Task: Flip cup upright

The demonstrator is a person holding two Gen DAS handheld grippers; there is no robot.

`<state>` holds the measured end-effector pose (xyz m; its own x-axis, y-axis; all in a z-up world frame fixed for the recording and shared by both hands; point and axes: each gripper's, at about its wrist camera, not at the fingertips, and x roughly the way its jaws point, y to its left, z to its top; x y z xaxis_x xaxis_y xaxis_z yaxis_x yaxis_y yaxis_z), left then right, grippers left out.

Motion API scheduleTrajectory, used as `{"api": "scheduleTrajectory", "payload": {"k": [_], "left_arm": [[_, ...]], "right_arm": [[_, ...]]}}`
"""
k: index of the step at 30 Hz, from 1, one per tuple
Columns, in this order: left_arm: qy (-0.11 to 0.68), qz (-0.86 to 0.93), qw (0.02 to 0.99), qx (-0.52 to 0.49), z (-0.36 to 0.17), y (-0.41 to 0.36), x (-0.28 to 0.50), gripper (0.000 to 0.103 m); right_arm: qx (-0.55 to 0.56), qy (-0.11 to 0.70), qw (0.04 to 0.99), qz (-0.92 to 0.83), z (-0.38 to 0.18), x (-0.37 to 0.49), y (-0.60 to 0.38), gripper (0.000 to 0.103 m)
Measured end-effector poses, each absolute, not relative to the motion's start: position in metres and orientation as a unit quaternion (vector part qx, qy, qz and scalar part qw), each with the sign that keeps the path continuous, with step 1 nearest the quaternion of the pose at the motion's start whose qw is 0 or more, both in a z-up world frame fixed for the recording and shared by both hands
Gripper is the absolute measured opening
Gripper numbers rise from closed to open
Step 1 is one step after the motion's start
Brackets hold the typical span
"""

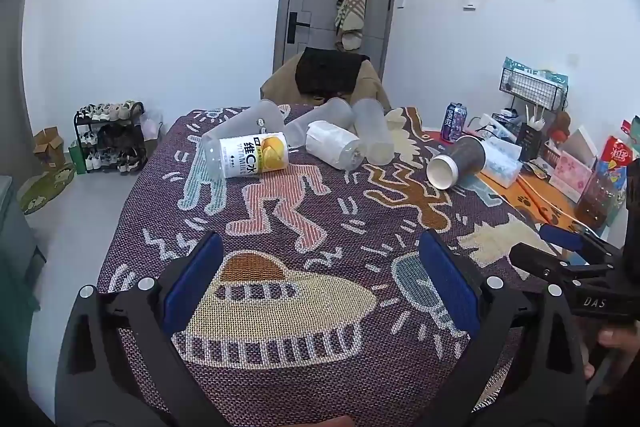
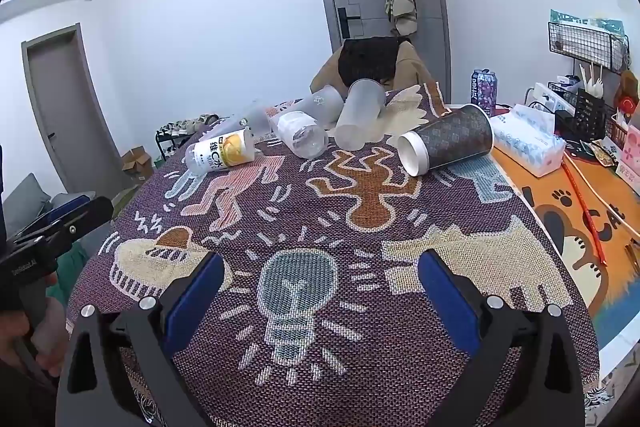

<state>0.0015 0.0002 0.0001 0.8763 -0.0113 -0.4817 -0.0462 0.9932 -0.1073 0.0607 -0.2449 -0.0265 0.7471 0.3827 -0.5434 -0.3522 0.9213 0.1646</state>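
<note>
Woven purple cloth (image 2: 360, 347) with cartoon figures covers the desk (image 2: 624, 327), and every cup on it lies on its side near the far edge. Furthest to the right lies the dark patterned paper cup (image 2: 450, 143), also seen from the left wrist (image 1: 456, 161), its white rim and open mouth turned toward the cameras and its base pointing back toward a purple drink can (image 2: 485, 90) and a white tissue pack (image 2: 528, 145); the cup looks to be touching or just beside that pack. Left of it a frosted plastic cup (image 2: 358, 115) lies with its mouth toward the viewer, next to a clear cup with white paper inside (image 2: 300, 133) and another frosted cup (image 2: 320, 103) behind. At the left end of the row lies a clear cup with a yellow fruit label (image 2: 224, 153), with one more frosted cup (image 2: 250, 121) behind it. Both tools hang over the near part of the cloth, well apart from all the cups. The left tool (image 1: 320, 279) has its blue-padded fingers (image 1: 192, 279) spread wide with nothing between them, and the right tool (image 2: 320, 291) likewise stands wide apart and empty above a light-bulb figure in the weave. Each wrist view catches the other tool at its edge. An orange cat-print mat (image 2: 572, 219) lies along the right side of the desk.
</note>
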Motion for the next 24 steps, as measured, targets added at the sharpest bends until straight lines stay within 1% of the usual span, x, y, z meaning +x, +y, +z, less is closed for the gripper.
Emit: {"api": "scheduleTrajectory", "payload": {"k": [24], "left_arm": [[0.246,0.014,0.968,-0.052,0.0,0.0008,0.0007,0.097]], "right_arm": [[0.028,0.296,0.934,0.198,-0.0238,0.0618,-0.2443,0.095]]}}
